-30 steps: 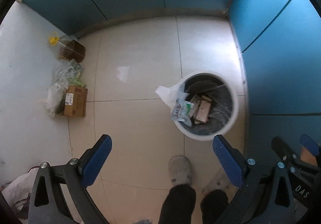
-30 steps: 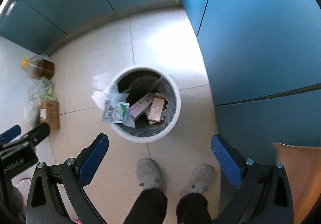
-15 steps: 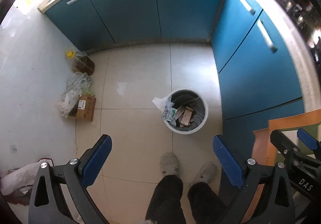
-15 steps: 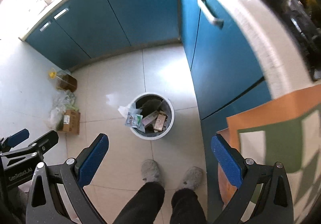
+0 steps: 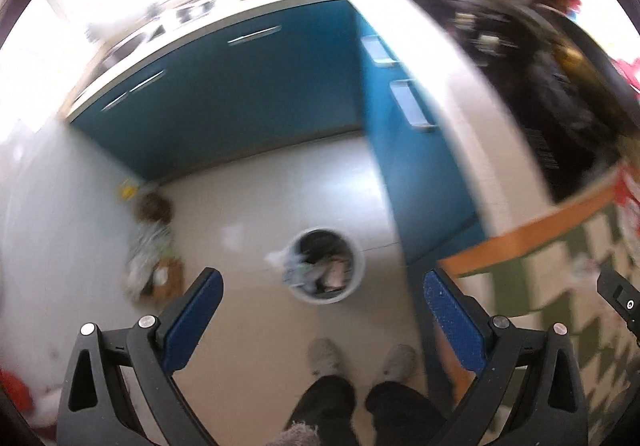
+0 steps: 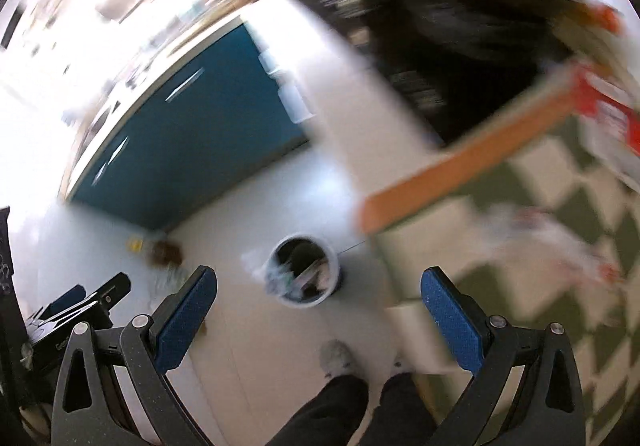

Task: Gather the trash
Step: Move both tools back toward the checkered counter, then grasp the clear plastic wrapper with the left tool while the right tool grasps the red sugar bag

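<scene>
A white round trash bin (image 5: 358, 270) (image 6: 334, 266) with a dark liner stands on the tiled floor far below, holding boxes and wrappers; a white bag hangs over its left rim. My left gripper (image 5: 322, 312) is open and empty, high above the floor. My right gripper (image 6: 318, 306) is also open and empty at about the same height. On the green-and-white checked tabletop (image 6: 560, 182) at the right lies blurred white-and-red litter (image 6: 552, 242). Both views are smeared by motion.
Blue cabinets (image 5: 240, 98) line the far and right walls under a pale counter. A brown jug (image 5: 152, 208), plastic bags and a cardboard box (image 5: 168, 280) sit by the left wall. The person's legs and slippers (image 5: 326, 360) show below. The table's orange edge (image 5: 532, 232) is close on the right.
Both grippers have risen far above the bin, which now looks much smaller. The views swung upward and rightward, bringing the counter and the checked tabletop into sight. Both stay open.
</scene>
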The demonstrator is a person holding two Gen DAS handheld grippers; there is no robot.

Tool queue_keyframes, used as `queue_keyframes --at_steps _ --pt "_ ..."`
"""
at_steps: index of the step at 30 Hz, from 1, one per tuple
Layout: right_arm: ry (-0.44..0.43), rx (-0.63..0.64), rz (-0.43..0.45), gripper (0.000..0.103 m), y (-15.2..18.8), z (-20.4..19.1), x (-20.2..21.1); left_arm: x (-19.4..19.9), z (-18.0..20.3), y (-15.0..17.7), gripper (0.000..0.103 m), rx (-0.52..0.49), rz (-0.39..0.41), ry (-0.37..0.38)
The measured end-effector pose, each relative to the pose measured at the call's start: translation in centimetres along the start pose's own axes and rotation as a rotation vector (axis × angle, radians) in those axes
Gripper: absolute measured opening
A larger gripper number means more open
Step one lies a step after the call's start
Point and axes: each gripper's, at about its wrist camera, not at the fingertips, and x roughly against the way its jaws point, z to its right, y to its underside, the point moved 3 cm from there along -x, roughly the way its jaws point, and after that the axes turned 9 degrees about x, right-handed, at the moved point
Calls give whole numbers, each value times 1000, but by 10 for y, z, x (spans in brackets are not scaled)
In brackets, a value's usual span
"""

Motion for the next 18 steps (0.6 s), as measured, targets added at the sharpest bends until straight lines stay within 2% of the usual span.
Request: queue_keyframes --at_steps 4,6,8,11,13,16,17,18 --pt "114 -198 22 103 6 119 34 -4 111 8 103 -170 -38 76" --pt "165 -305 24 103 15 182 43 -12 166 19 103 -251 -58 90" --pt "190 -416 35 103 22 239 51 -17 199 27 103 -287 -98 99" --pt "210 -522 49 103 30 305 57 -36 245 45 103 -305 -207 138" --pt "191 -574 57 103 31 336 54 -53 271 59 103 -308 -287 144" --pt "123 -642 65 103 23 371 38 -75 289 71 102 -279 -365 131" --pt "100 -666 62 103 21 380 30 -79 291 72 95 -267 -374 130" --pt "74 -689 58 103 17 384 20 -83 293 73 74 -252 -377 131"
